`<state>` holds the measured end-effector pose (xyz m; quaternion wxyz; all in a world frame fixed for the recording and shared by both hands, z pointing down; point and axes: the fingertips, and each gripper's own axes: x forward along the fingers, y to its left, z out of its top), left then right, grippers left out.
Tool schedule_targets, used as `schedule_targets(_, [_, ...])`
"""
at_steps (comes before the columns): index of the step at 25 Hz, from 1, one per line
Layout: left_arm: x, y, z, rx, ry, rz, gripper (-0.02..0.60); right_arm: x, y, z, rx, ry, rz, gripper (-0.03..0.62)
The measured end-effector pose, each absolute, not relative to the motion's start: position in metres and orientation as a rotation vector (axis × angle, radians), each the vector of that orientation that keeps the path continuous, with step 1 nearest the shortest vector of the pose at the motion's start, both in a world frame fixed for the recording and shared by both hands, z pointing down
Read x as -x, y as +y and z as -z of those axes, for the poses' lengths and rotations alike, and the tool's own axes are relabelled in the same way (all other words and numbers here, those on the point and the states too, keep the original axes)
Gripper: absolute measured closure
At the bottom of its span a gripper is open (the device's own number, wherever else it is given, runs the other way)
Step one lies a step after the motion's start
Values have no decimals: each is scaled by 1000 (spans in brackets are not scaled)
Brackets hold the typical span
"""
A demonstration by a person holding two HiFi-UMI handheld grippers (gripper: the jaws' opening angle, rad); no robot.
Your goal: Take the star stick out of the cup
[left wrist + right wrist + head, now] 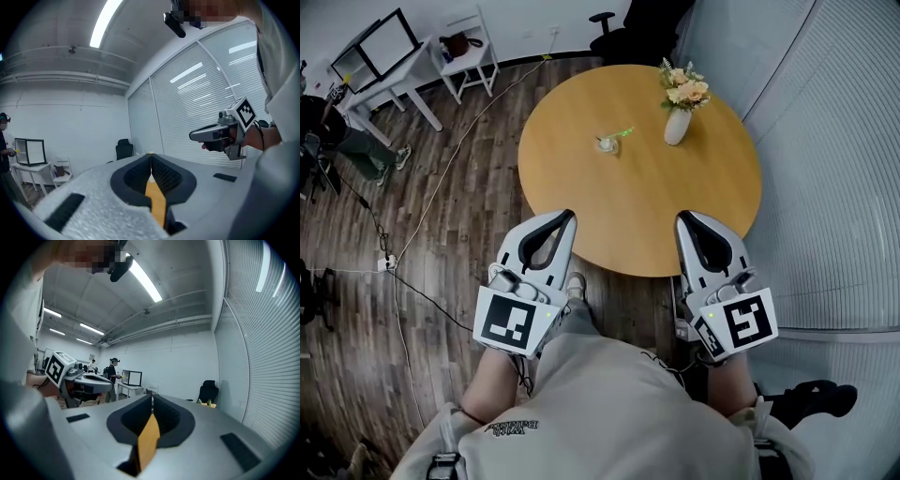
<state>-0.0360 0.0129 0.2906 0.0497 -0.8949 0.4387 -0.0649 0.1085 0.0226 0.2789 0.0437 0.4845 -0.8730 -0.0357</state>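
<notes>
Left gripper [569, 217]: jaws pressed fully together, nothing held between them; held level over the near edge of the counter [675, 220]; well apart from the cup [607, 144].
Right gripper [682, 217]: jaws likewise closed tight and empty; held level beside the left one, over the same near edge.
Cup: small and pale; stood upright toward the far middle of the counter; just left of the vase [677, 127].
Star stick [623, 132]: lodged in the cup; a thin green piece is seen leaning out toward the vase; its star end is too small to be made out.
Vase: white, narrow-based, filled with flowers [684, 86]; near the cup on its right.
Stage: judged as approach only; the stick is not yet touched.
Hazard, closed jaws: if they are not opened before the cup is reached, the stick is likely to be pushed rather than gripped, and the cup may be tipped.
Hazard, loose cup: it looks light; if it is not steadied by the other gripper, it may be dragged or lifted along with the stick.
Hazard, vase: it may be struck and toppled by a reach from the right, given how close it stands.
Hazard, thin stick: it may slip out of a grip taken off-centre, or be bent by a sideways pull.
</notes>
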Motion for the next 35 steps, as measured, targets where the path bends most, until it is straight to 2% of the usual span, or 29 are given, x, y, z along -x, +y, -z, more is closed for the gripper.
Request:
schedule_targets(21, [104, -159, -285, 2819, 1155, 178, 560, -32, -134, -270, -1623, -2548, 75, 560])
schedule_targets(35, [116, -206, -288, 2873, 1059, 149, 560, -18, -173, -260, -1720, -2519, 50, 560])
